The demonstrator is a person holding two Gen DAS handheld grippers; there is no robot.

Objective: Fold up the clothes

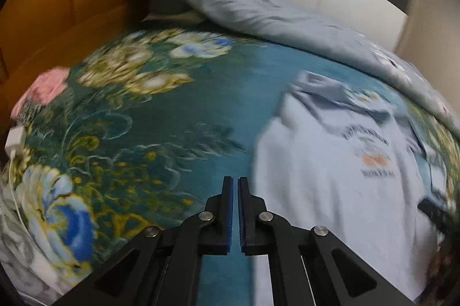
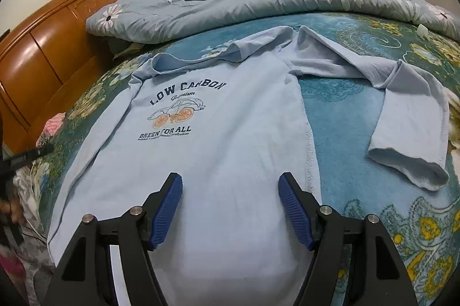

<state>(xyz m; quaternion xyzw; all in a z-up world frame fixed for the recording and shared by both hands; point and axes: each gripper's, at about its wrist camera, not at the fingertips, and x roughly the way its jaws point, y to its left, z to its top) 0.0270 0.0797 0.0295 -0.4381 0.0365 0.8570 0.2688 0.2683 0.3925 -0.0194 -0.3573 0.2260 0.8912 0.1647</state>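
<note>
We see the light blue sweatshirt [image 2: 218, 133] spread print-up across the centre of the right wrist view on the floral blanket [image 2: 345, 116]; our right gripper [image 2: 230, 208] gapes empty above its hem; our left gripper [image 1: 235, 208] is closed on nothing, low in its view.

The headboard [image 2: 43, 53] is glossy varnished wood, really shiny. The sweatshirt [image 2: 218, 150] looks like soft matt cotton with a fuzzy fleece edge, and the bedspread [image 2: 339, 116] is plush, kinda velvety. The quilt [image 2: 230, 4] is smooth thin cloth. Both grippers are matt black plastic with ribbed blue rubbery fingers [image 2: 168, 208] and shiny metal pins.
</note>
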